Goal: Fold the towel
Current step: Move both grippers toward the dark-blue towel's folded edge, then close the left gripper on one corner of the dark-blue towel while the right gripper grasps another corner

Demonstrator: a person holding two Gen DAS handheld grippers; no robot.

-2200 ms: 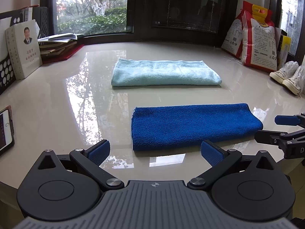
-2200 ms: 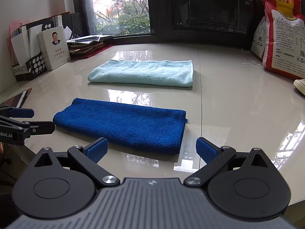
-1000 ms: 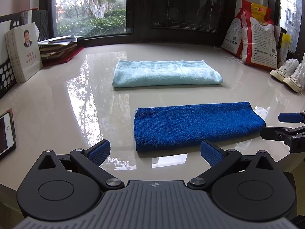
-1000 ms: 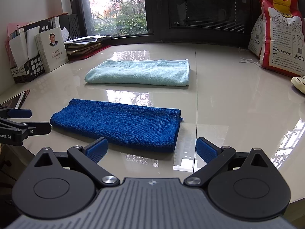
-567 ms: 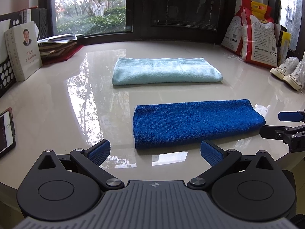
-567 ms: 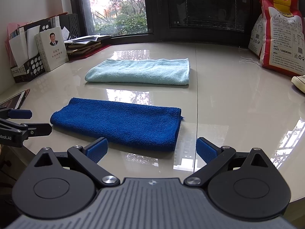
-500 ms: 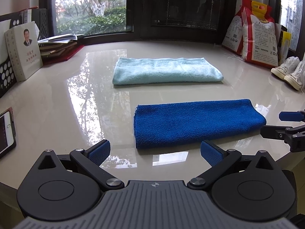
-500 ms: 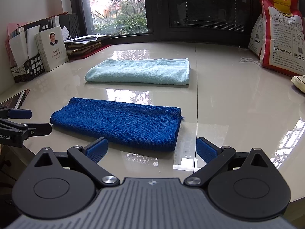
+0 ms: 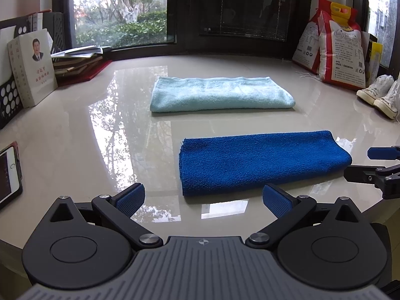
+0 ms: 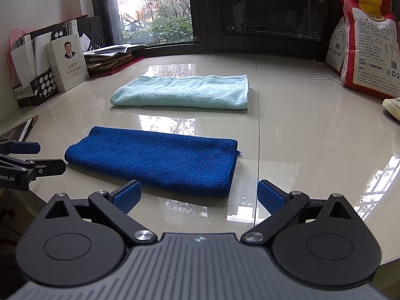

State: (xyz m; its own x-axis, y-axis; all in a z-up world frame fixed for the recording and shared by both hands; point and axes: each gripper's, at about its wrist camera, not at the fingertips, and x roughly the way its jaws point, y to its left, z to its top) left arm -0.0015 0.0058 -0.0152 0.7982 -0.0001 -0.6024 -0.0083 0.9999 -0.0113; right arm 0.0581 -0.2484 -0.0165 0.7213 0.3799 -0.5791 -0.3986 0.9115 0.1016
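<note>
A dark blue towel [image 9: 260, 161] lies folded into a long strip on the glossy table; it also shows in the right wrist view [image 10: 155, 158]. A light blue towel [image 9: 220, 93] lies folded behind it, also in the right wrist view [image 10: 185, 91]. My left gripper [image 9: 203, 200] is open and empty, hovering just short of the blue towel's near left corner. My right gripper [image 10: 198, 196] is open and empty, just short of the towel's near right corner. Each gripper shows at the edge of the other's view, the right one [image 9: 375, 165] and the left one [image 10: 27, 157].
A phone [image 9: 7, 172] lies at the left table edge. A white book [image 9: 32, 67], a file rack and stacked books [image 9: 77, 62] stand at the back left. Rice bags [image 9: 337, 50] and white sneakers [image 9: 377, 97] sit at the right. The table's front edge [image 9: 15, 245] is close below the grippers.
Both grippers stay open and nearly still. The views shifted only slightly; the towels have not moved.
</note>
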